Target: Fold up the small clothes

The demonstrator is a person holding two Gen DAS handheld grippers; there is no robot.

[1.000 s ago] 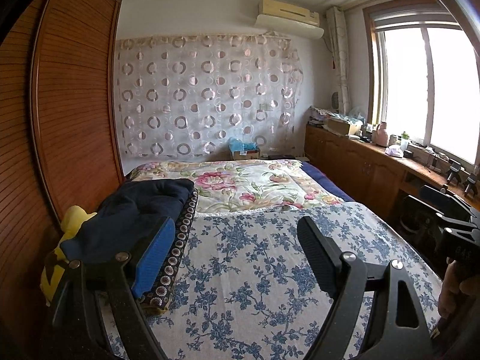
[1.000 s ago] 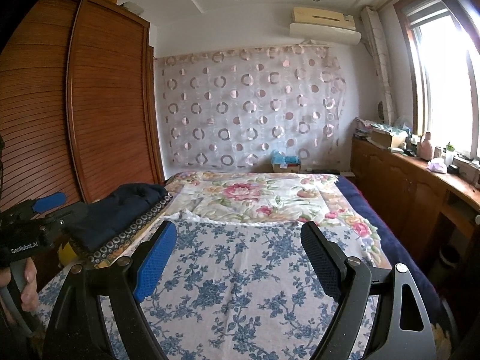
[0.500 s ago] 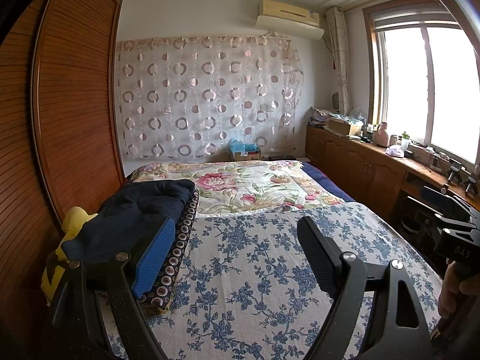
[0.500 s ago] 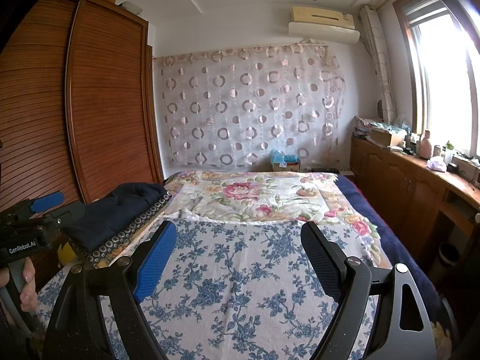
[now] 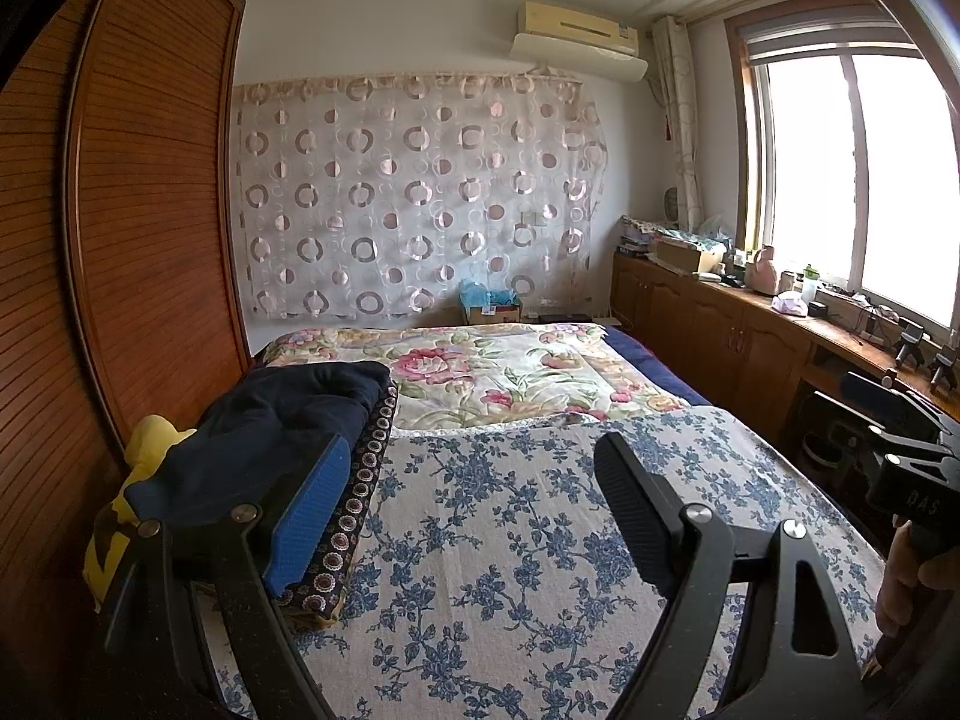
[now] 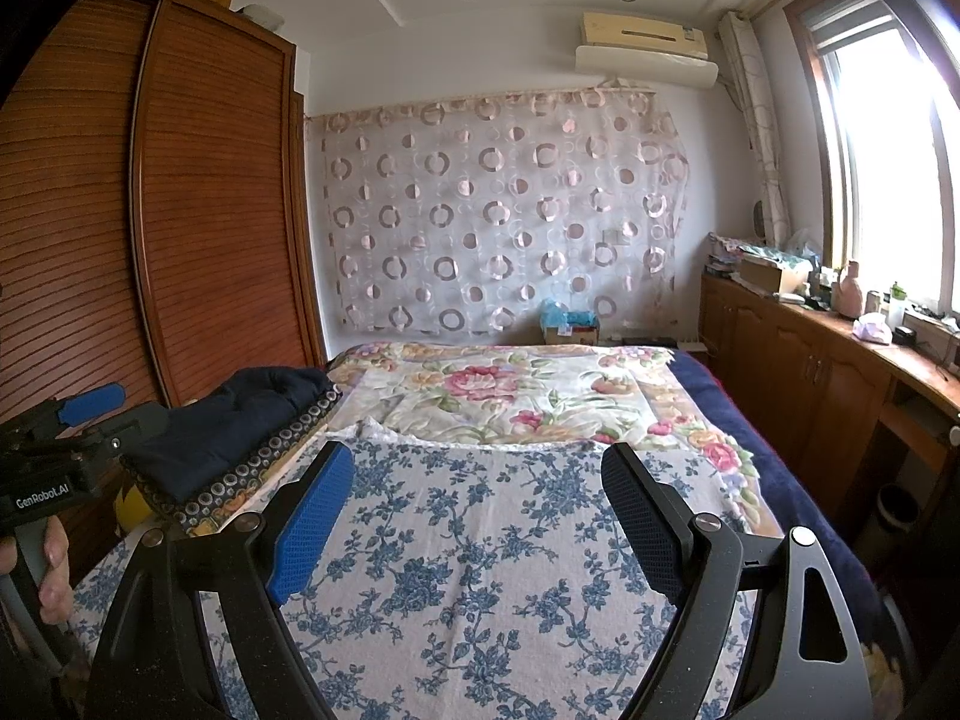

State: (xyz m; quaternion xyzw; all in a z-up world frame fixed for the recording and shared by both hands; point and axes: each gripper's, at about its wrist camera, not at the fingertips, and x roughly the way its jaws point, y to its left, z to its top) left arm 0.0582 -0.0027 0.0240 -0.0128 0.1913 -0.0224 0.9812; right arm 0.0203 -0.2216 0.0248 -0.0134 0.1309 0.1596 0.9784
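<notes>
Left of the fingers (image 5: 309, 516), a navy garment (image 5: 270, 432) lies on a dark band of ring motifs (image 5: 360, 492), beside something yellow (image 5: 147, 438). Between the fingers spreads a white cloth with blue flowers (image 5: 498, 540); beyond them, a cream quilt with pink roses (image 5: 480, 372).

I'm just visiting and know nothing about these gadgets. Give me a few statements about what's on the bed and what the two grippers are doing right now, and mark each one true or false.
1. Both the left gripper and the right gripper are open and hold nothing. True.
2. A dark navy garment lies on the left side of the bed. True.
3. The navy garment is spread flat in the middle of the blue floral sheet. False: it sits bunched on a folded patterned cloth at the bed's left edge.
4. The left gripper is pinching the yellow item. False: it touches nothing; the yellow item lies behind the navy garment.
5. An air conditioner hangs on the far wall. True.
</notes>
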